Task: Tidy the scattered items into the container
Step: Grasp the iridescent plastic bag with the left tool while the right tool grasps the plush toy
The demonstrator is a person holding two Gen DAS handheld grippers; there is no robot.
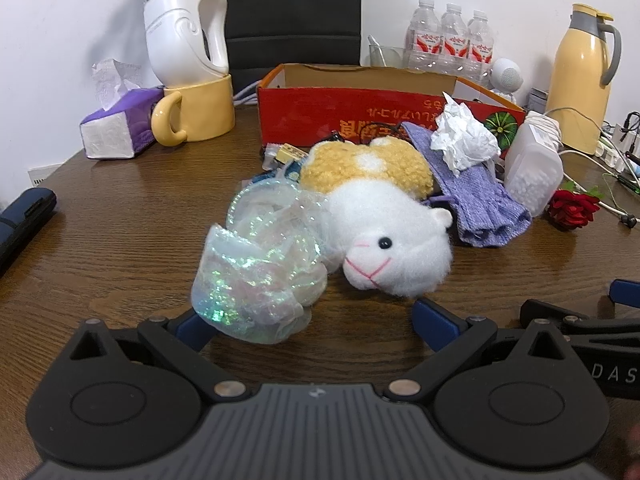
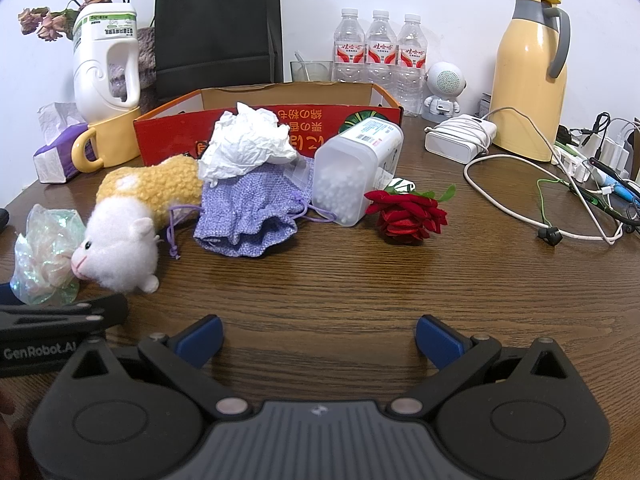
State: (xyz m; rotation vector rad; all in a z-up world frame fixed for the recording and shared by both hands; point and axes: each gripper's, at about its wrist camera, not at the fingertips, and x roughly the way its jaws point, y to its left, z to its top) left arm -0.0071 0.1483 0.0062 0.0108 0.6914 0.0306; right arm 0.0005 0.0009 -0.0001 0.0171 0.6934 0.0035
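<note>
A red cardboard box (image 1: 320,112) (image 2: 168,136) stands open at the back of the wooden table. In front of it lie a yellow-and-white plush toy (image 1: 380,216) (image 2: 132,216), an iridescent plastic wrap (image 1: 260,268) (image 2: 44,256), a purple knitted pouch (image 1: 480,200) (image 2: 252,208), crumpled white paper (image 1: 460,136) (image 2: 248,140), a clear tub of white beads (image 1: 532,176) (image 2: 356,168) and a red fabric rose (image 1: 572,208) (image 2: 408,216). My left gripper (image 1: 316,324) is open, just before the wrap and plush. My right gripper (image 2: 318,340) is open and empty over bare table.
A yellow mug (image 2: 108,140) with a white detergent jug (image 2: 106,56), a tissue pack (image 2: 56,152), a black bag (image 2: 218,24), water bottles (image 2: 380,52), a yellow thermos (image 2: 528,76), a charger (image 2: 460,136) and loose cables (image 2: 560,200) line the back and right.
</note>
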